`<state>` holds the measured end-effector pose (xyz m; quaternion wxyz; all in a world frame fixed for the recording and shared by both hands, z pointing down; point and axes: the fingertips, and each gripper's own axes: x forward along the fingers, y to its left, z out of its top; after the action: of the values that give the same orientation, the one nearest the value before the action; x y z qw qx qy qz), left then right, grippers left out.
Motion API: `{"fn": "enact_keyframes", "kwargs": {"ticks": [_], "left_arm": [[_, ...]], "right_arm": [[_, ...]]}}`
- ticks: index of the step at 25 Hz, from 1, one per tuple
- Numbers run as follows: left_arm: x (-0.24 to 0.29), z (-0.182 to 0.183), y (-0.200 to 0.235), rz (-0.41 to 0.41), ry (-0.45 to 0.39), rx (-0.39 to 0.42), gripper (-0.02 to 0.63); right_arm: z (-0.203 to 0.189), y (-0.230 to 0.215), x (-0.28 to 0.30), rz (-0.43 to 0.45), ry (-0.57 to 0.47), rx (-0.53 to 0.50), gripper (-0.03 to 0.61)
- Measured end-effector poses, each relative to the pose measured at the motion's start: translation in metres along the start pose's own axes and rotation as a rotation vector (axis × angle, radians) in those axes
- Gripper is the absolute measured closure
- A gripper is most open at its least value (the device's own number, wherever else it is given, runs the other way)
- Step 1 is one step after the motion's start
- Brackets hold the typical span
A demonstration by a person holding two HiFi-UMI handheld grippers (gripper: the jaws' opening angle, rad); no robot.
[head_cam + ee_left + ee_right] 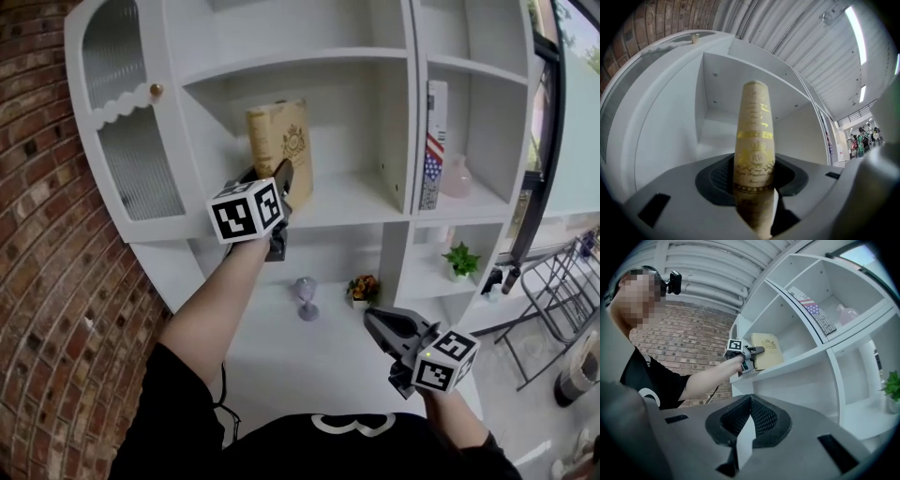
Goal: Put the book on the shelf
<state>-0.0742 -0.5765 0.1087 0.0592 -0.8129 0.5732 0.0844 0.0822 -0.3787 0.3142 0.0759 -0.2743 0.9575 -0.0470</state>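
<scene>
1. Book (280,148) – tan cover with gold print – stands upright in the middle bay of the white shelf unit (349,202), cover facing out. Its lower edge is at the shelf board; can't tell if its full weight is on it.
2. Left gripper (283,180) is clamped on the book's lower part. In the left gripper view the gold-lettered spine (754,140) rises between the two dark pads, and the gripper (754,180) presses it from both sides.
3. Right gripper (376,324) hangs low at about 5 o'clock from the left one, well apart from the book. Its jaws are together at the tips with nothing between them; the right gripper view shows the pads (761,417) meeting in a point.
4. From the right gripper view the left gripper (755,352) and the book (769,348) show at approx. 12 o'clock, at the shelf's front edge.
5. At 3 o'clock from the book, past a divider, a flag-print book (434,141) stands upright in the next bay with a pink vase (457,178) just beside it.
6. One level down – a glass goblet (306,298) at 6 o'clock from the left gripper, a small flower pot (362,289) near it, and a green plant (460,261) further toward 3 o'clock.
7. Cabinet door (131,169) with ribbed glass and a round knob (156,90) sits at 9 o'clock from the book; the brick wall (47,281) lies beyond it.
</scene>
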Motion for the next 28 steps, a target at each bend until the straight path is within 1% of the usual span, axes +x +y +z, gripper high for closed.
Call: {"fn": "enact_keyframes", "kwargs": {"ticks": [7,12,13,15,18,22,25,28], "left_arm": [[0.018,-0.014,0.003,0.011,0.051,-0.007,0.411],[0.02,-0.013,-0.001,-0.006,0.078,0.008,0.408],[0.02,-0.012,-0.002,-0.013,0.082,0.013,0.396],[0.019,-0.01,-0.007,-0.047,0.087,0.018,0.352],[0.018,-0.006,-0.012,-0.103,0.088,0.032,0.318],[0.013,-0.006,-0.008,-0.124,0.093,0.05,0.25],[0.0,-0.005,-0.004,-0.132,0.083,0.063,0.233],[-0.018,-0.002,-0.003,-0.146,0.062,0.06,0.233]], "right_arm": [[-0.001,-0.005,-0.001,0.001,-0.012,0.036,0.568],[0.001,-0.006,-0.004,-0.012,-0.011,0.027,0.568],[0.002,-0.007,-0.005,-0.014,-0.014,0.026,0.568],[0.004,-0.006,-0.007,-0.016,-0.014,0.02,0.568],[0.005,-0.003,-0.007,-0.016,-0.009,0.007,0.568],[0.006,0.002,-0.008,-0.02,-0.002,-0.018,0.568],[0.008,0.006,-0.01,-0.023,-0.008,-0.036,0.568],[0.008,0.008,-0.013,-0.026,-0.015,-0.034,0.568]]}}
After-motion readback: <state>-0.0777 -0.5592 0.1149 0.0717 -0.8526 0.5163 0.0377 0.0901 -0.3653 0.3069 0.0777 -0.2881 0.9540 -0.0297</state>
